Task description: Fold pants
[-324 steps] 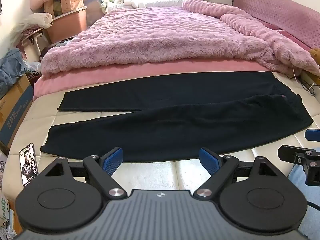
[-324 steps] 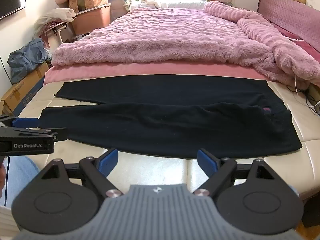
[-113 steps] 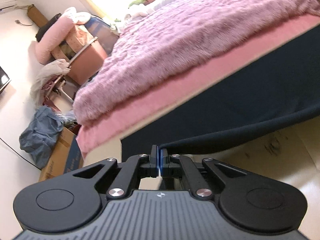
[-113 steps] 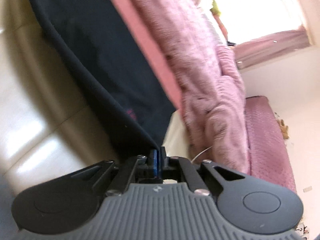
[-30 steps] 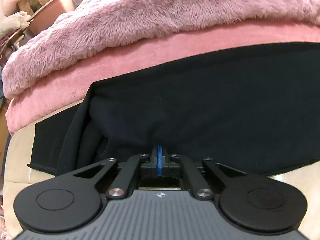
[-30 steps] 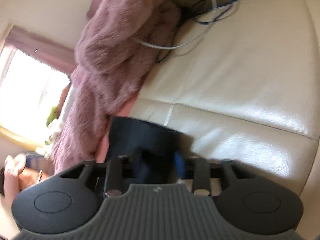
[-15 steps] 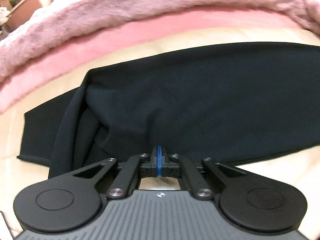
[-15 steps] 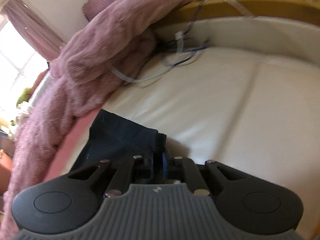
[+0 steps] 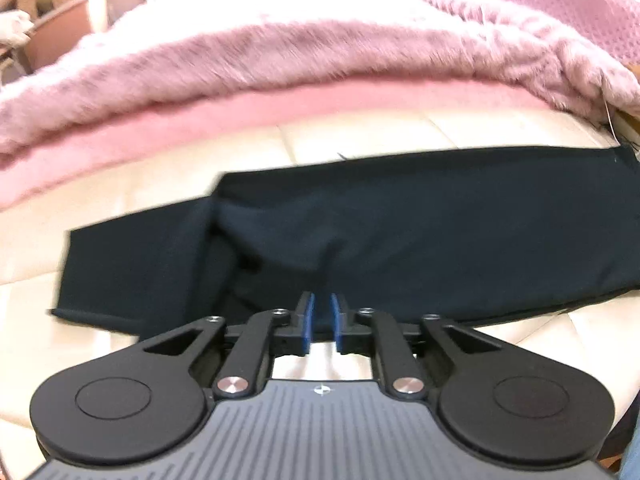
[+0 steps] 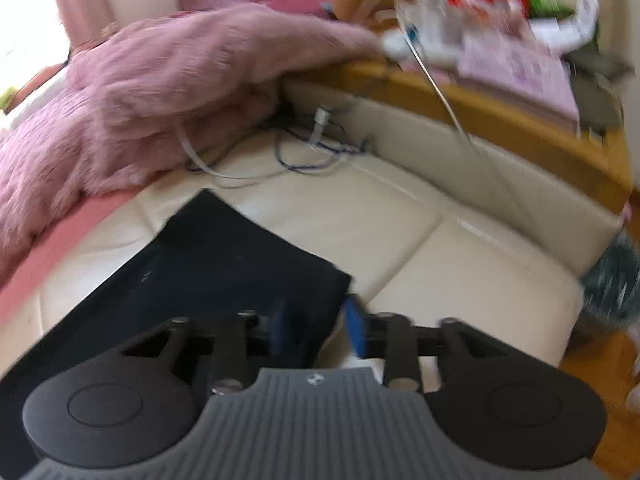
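I see the dark navy fabric pants [image 9: 400, 232] lying leg over leg on the cream quilted leather bed edge [image 10: 440, 264], so the lengthwise fold looks done. My left gripper [image 9: 321, 322] and right gripper [image 10: 320, 328] have just been opening, fingers parted, nothing pinched. Crosswise folds remain.

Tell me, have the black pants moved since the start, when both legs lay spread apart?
Yes. The pants now lie folded lengthwise, one leg over the other, clear of the pink sheet that the far leg touched earlier.
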### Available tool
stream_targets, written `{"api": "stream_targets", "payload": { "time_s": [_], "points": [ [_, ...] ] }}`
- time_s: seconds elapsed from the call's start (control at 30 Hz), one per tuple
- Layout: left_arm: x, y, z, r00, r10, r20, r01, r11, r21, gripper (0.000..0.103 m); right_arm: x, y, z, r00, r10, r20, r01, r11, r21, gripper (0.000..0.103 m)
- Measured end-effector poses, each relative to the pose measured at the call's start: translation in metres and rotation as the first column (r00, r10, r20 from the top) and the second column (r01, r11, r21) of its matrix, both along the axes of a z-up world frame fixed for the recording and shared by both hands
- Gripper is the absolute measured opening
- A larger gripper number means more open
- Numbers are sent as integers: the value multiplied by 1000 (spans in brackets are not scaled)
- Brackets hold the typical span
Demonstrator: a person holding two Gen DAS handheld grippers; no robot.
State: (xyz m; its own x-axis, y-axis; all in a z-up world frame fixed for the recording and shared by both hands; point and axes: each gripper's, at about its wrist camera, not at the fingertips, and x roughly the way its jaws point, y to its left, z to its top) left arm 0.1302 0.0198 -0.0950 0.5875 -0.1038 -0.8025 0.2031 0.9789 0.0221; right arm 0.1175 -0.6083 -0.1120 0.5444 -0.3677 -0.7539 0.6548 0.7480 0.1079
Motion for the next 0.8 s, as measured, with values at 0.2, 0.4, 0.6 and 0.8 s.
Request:
{"api": "stream_targets", "payload": {
  "time_s": [0.2, 0.4, 0.6, 0.8],
  "points": [
    [-27, 30, 12, 993, 76, 96, -83, 993, 81, 54, -7, 72, 38, 980, 182, 74, -176, 981, -77, 34],
    [-43, 59, 8, 994, 66, 90, -73, 995, 75, 65, 4, 174, 43, 902, 421, 94, -420, 907, -34, 34],
    [-59, 73, 6, 992, 51, 115, -59, 996, 73, 74, 11, 281, 16, 803, 595, 35, -595, 803, -12, 34],
    [-61, 77, -7, 994, 31, 109, -41, 995, 90, 77, 12, 348, -7, 726, 688, -20, -688, 726, -4, 34]
  ]
}}
